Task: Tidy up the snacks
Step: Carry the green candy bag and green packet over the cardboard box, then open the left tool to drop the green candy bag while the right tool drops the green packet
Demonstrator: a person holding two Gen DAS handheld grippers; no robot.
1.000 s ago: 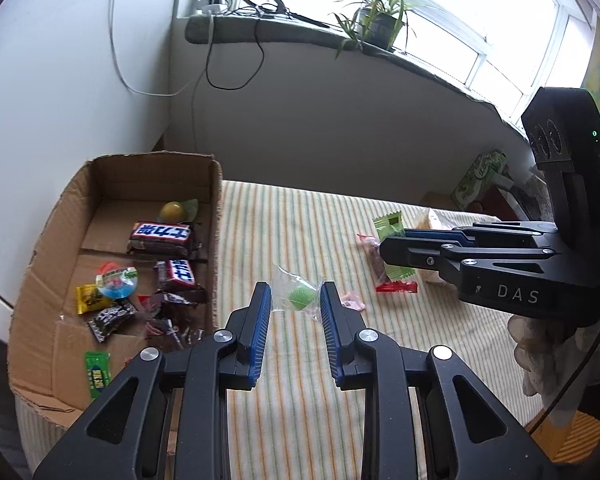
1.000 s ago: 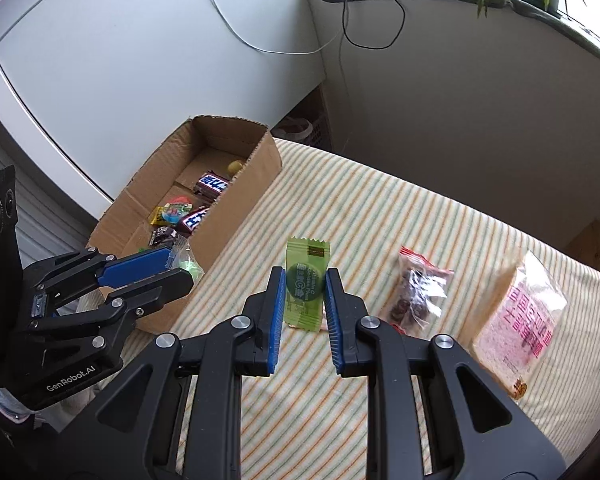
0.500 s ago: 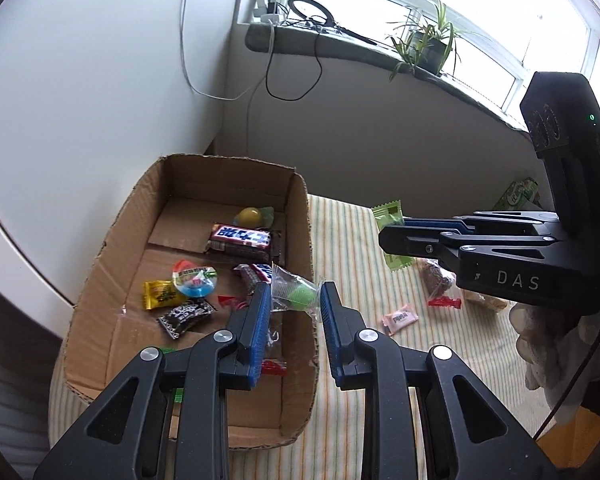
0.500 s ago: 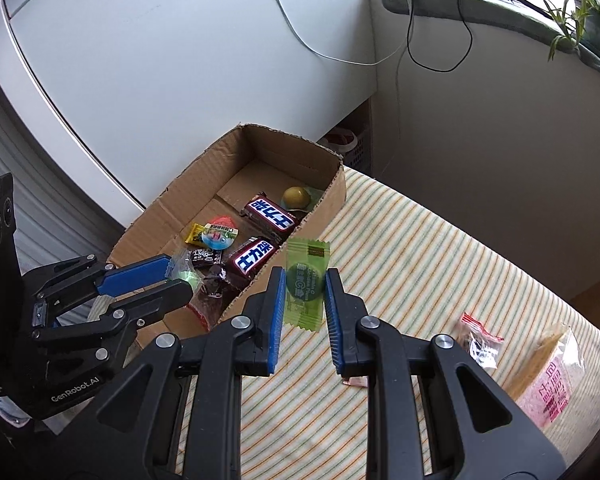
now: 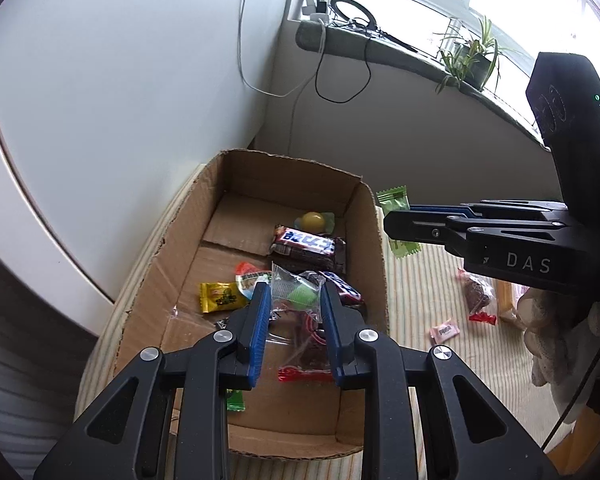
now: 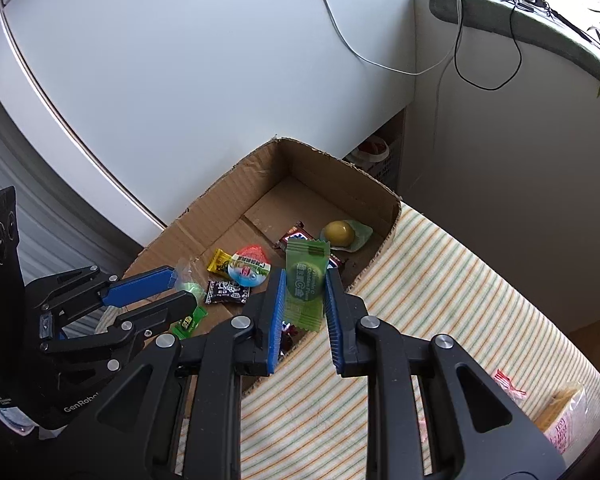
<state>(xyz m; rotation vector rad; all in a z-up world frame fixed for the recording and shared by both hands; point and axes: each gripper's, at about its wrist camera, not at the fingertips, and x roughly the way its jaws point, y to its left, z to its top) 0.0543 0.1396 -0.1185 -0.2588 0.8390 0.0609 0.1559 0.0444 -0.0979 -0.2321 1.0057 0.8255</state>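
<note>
My left gripper [image 5: 293, 300] is shut on a clear packet with a green sweet [image 5: 300, 294] and holds it above the open cardboard box [image 5: 236, 168]; it also shows in the right wrist view [image 6: 182, 286]. My right gripper [image 6: 303, 292] is shut on a green wrapped snack [image 6: 304, 280] and holds it over the box's right wall [image 6: 376, 258]; the snack shows in the left wrist view [image 5: 394, 200] too. The box holds several snacks: a chocolate bar [image 5: 306, 240], a yellow sweet [image 5: 314, 221], a yellow packet [image 5: 220, 297].
The box stands on a striped cloth [image 6: 440, 280]. On the cloth lie a pink sweet [image 5: 444, 330], a clear packet of dark snacks [image 5: 478, 292] and a pink bag [image 6: 564, 420]. A white wall and a windowsill with cables and a plant [image 5: 472, 60] lie beyond.
Both grippers have moved left with their snacks, from above the cloth to above the box. Both have stayed shut.
</note>
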